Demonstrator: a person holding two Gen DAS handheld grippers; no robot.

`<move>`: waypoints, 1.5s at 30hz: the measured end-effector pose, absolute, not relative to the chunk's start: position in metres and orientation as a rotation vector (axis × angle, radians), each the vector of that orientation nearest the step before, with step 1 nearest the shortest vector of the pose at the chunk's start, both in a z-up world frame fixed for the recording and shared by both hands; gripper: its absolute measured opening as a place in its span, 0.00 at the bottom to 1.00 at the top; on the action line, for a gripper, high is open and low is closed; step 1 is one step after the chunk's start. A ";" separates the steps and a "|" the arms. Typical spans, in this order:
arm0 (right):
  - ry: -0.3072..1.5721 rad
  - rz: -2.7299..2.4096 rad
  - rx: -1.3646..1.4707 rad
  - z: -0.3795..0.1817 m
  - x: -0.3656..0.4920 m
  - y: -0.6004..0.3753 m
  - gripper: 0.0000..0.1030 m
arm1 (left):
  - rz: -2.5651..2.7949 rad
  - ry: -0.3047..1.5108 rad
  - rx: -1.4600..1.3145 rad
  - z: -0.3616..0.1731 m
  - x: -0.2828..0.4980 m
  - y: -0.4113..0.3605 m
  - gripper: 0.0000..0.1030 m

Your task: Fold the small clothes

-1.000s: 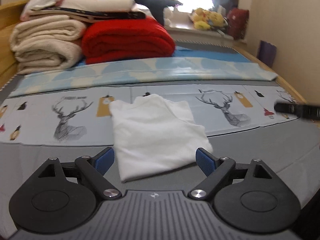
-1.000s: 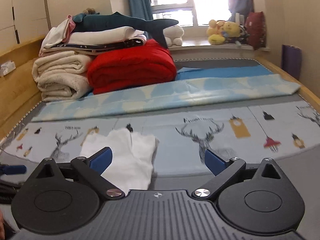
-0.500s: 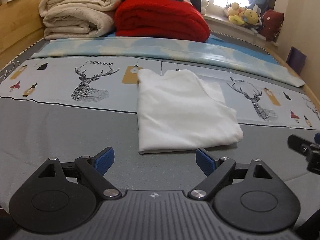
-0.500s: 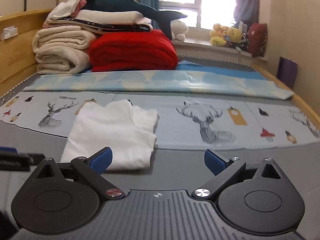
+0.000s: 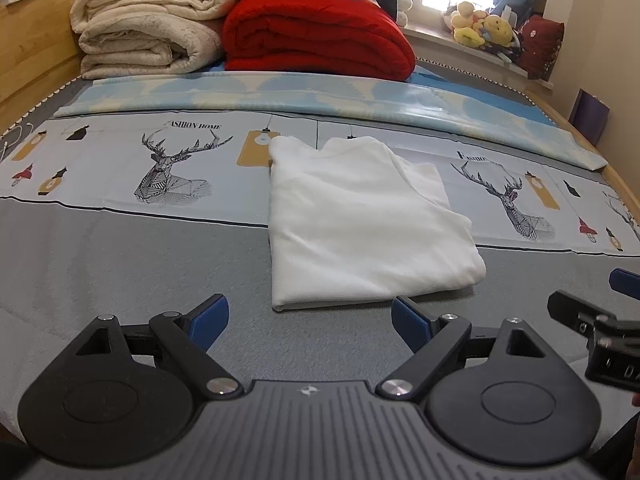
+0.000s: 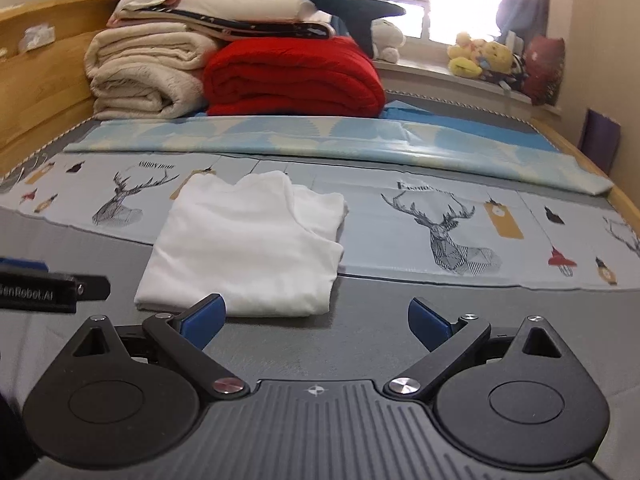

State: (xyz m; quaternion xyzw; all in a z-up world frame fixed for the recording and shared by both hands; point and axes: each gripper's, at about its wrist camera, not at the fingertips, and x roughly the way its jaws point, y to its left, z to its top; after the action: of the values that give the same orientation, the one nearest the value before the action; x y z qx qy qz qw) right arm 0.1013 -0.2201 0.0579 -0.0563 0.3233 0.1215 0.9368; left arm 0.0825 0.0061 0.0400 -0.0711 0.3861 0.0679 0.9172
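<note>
Two hand-held grippers hover low over the bed (image 5: 120, 264), and neither holds anything. A white shirt (image 5: 360, 224) lies at the centre of the left wrist frame, already folded to a neat rectangle with its sleeves tucked in, flat across the seam between the grey sheet and the deer print. In the right wrist frame it sits left of centre (image 6: 248, 248).

Judging by that shape, the side folds look done and the step in hand is the last one: bringing the near hem up toward the collar. That move calls for each side to pinch a near corner of the shirt, lift together and lay the fold evenly.

Left hand-held gripper (image 5: 308, 318) stands wide, its blue pads apart at the bottom of its frame, just short of the shirt's near edge. Right hand-held gripper (image 6: 316, 320) is equally wide, its left pad overlapping the shirt's near edge in the frame; contact is unclear.
</note>
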 end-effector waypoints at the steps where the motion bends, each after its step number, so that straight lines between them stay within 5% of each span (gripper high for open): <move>1: 0.658 0.251 -0.125 0.057 0.101 -0.220 0.95 | 0.138 0.798 -0.150 0.039 0.083 0.006 0.89; 34: 0.686 0.279 -0.141 0.051 0.107 -0.218 0.95 | 0.141 0.806 -0.129 0.033 0.091 0.000 0.89; 37: 0.688 0.281 -0.146 0.050 0.107 -0.217 0.95 | 0.138 0.799 -0.128 0.033 0.090 0.001 0.99; 45: 0.684 0.287 -0.150 0.051 0.107 -0.216 0.95 | 0.125 0.792 -0.111 0.034 0.090 -0.003 0.99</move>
State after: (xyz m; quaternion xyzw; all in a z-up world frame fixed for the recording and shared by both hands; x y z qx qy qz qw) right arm 0.1068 -0.2164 0.0508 -0.0733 0.3339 0.1399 0.9293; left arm 0.0897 -0.0034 0.0337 -0.0541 0.3853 0.0609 0.9192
